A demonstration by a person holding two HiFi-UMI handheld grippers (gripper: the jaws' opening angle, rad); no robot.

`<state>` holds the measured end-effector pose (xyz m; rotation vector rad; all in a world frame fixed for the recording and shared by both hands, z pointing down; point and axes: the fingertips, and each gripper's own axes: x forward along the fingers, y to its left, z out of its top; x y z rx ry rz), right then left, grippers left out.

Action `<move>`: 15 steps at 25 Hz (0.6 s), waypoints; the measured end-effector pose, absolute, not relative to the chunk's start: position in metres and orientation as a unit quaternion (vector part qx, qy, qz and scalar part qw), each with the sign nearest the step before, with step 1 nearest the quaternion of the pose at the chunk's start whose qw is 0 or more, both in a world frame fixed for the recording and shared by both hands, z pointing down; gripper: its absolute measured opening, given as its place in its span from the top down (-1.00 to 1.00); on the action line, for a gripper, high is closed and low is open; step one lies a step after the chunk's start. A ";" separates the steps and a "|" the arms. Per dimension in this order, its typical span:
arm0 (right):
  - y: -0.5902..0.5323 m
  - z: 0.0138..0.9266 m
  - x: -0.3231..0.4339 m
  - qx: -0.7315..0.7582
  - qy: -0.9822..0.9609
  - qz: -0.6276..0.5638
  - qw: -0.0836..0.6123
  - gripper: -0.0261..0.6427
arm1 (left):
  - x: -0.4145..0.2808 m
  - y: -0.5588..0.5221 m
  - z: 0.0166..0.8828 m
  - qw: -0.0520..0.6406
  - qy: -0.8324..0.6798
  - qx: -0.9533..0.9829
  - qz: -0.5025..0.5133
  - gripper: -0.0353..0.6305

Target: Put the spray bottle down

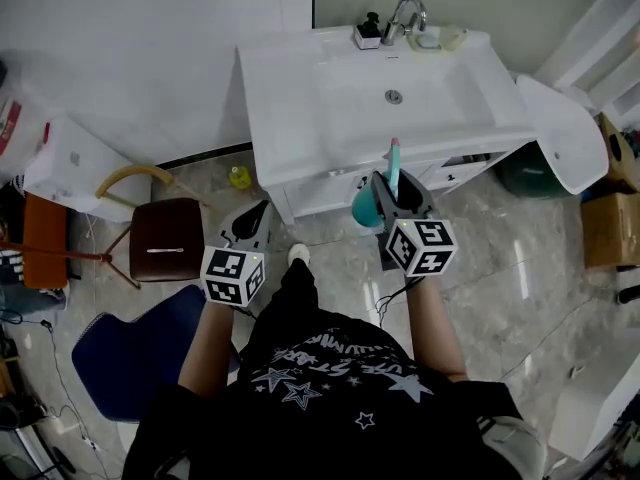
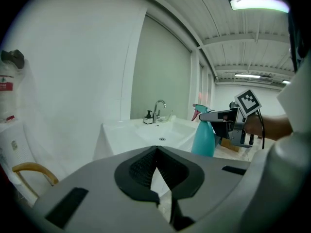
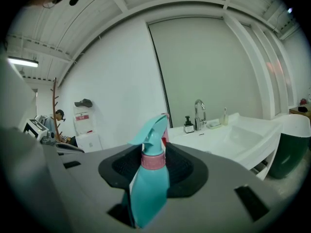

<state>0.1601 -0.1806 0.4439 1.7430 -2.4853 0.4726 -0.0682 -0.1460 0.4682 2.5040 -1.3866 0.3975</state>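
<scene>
A teal spray bottle with a pink collar hangs upright in front of the white washbasin, below its front edge. My right gripper is shut on it, and the right gripper view shows the bottle wedged between the black pads, nozzle up. In the left gripper view the bottle and the right gripper show at the right. My left gripper hovers over the floor to the left of the basin cabinet. Its jaws meet at the tips with nothing between them.
A faucet, a soap dispenser and a soap dish sit at the basin's back edge. A brown stool and a blue chair stand to the left. A small yellow object lies on the floor. A green bin and cardboard boxes stand to the right.
</scene>
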 end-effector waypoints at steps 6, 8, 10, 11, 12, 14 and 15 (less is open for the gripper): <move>-0.263 0.441 0.135 0.563 -0.812 0.151 0.041 0.44 | -0.083 -0.225 0.465 0.124 -0.472 0.862 0.138 0.85; -0.288 0.441 0.126 0.561 -0.813 0.150 0.042 0.44 | -0.089 -0.248 0.465 0.125 -0.475 0.860 0.137 0.85; -0.312 0.441 0.118 0.560 -0.814 0.147 0.043 0.44 | -0.095 -0.269 0.467 0.128 -0.477 0.859 0.137 0.85; -0.324 0.441 0.115 0.560 -0.815 0.145 0.043 0.44 | -0.097 -0.279 0.467 0.128 -0.476 0.859 0.137 0.85; -0.335 0.442 0.110 0.560 -0.815 0.144 0.042 0.44 | -0.099 -0.288 0.468 0.128 -0.476 0.859 0.138 0.85; -0.357 0.446 0.101 0.559 -0.816 0.143 0.043 0.44 | -0.104 -0.304 0.471 0.128 -0.474 0.860 0.140 0.85; -0.367 0.449 0.096 0.558 -0.816 0.142 0.046 0.44 | -0.107 -0.311 0.473 0.130 -0.473 0.860 0.141 0.85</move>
